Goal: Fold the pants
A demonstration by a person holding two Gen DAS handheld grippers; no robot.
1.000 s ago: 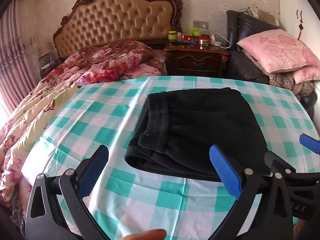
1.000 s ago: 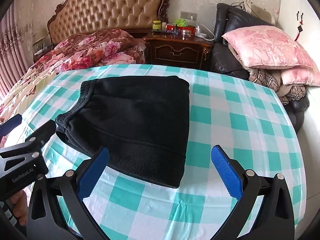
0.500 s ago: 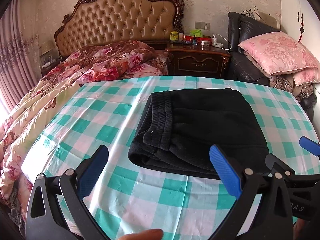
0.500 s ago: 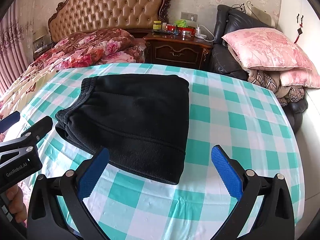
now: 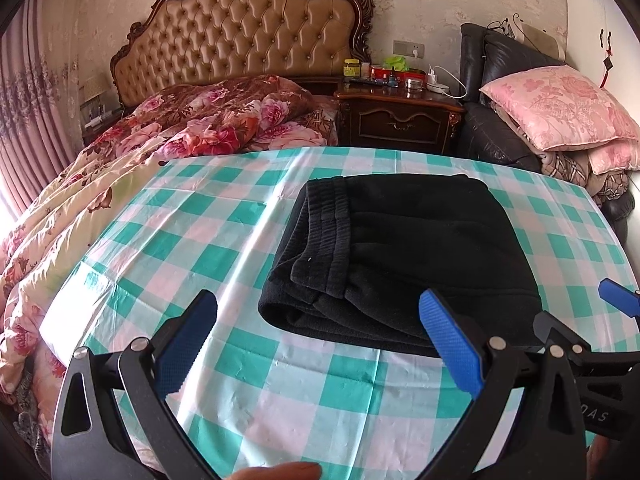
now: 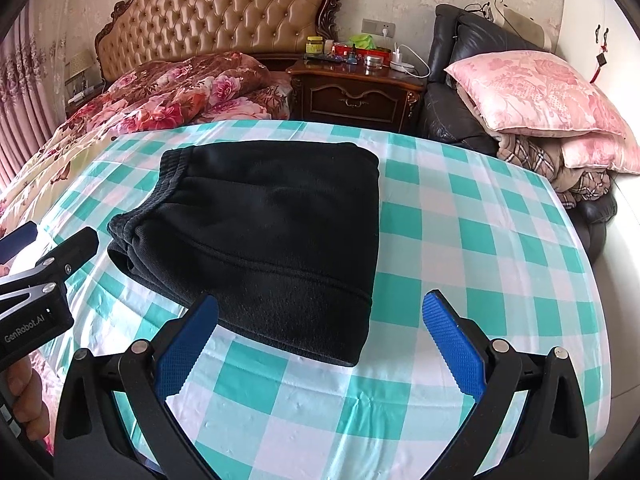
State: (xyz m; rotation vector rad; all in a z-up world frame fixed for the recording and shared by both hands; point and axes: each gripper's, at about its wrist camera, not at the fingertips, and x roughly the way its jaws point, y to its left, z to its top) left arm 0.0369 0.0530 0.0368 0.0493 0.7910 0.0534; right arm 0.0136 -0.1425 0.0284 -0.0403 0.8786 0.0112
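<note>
Black fleece pants (image 6: 264, 236), folded into a thick rectangle, ribbed waistband at left edge, lying flat on teal-and-white checked tablecloth (image 6: 472, 264). Left gripper (image 5: 316, 344) with blue-padded fingers spread wide, grasping nothing, hovering just short of the near edge. Right gripper (image 6: 320, 344) likewise released, empty, apart from the fabric. Behind: tufted tan leather headboard (image 5: 244, 36), dark wooden nightstand (image 5: 400, 120).
</note>
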